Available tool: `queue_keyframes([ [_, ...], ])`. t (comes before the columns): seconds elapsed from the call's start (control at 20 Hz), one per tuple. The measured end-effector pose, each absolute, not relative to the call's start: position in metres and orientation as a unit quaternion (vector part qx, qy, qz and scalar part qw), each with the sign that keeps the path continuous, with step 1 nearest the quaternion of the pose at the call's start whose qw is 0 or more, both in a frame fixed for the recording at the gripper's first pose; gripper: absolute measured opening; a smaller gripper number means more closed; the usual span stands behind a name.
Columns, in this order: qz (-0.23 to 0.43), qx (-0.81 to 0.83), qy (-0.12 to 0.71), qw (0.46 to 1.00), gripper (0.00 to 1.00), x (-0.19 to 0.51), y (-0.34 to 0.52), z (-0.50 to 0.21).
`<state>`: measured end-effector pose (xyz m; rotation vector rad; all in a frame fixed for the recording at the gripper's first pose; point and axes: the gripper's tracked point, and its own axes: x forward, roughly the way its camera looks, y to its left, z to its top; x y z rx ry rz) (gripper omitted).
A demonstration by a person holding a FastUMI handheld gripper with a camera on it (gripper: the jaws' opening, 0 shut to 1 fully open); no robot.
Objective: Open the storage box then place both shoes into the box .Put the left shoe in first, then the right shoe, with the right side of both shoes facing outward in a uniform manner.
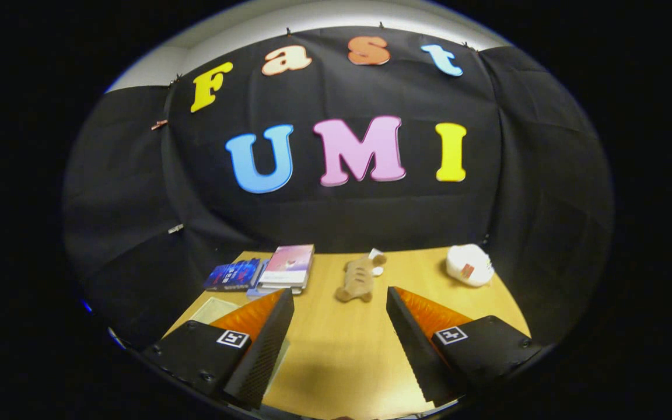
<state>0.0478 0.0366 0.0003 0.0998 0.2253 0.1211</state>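
Note:
My gripper [340,298] is open above a wooden table [336,344], with bare tabletop between its fingers and nothing held. A pale translucent flat thing [214,309], perhaps part of the storage box, lies on the table just left of the left finger [266,344] and is partly hidden by it. I cannot tell what it is for sure.
Beyond the fingers, a tan plush toy [358,279] lies mid-table with a small white piece beside it. A stack of books [286,268] and a dark blue book [234,275] sit at the far left. A white rounded object [469,265] rests at the far right. Black cloth walls surround the table.

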Motion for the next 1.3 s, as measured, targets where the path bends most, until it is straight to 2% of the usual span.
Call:
queue_keyframes([
  [0.35, 0.064, 0.054, -0.01, 0.996, 0.99, 0.035, -0.044, 0.057],
  [0.55, 0.086, 0.069, -0.055, 0.992, 0.98, 0.021, -0.051, 0.074],
  [0.9, 0.002, 0.039, -0.046, 0.998, 0.98, 0.017, -0.096, 0.055],
  [1.3, 0.008, 0.061, -0.033, 0.998, 0.98, 0.016, -0.093, 0.042],
])
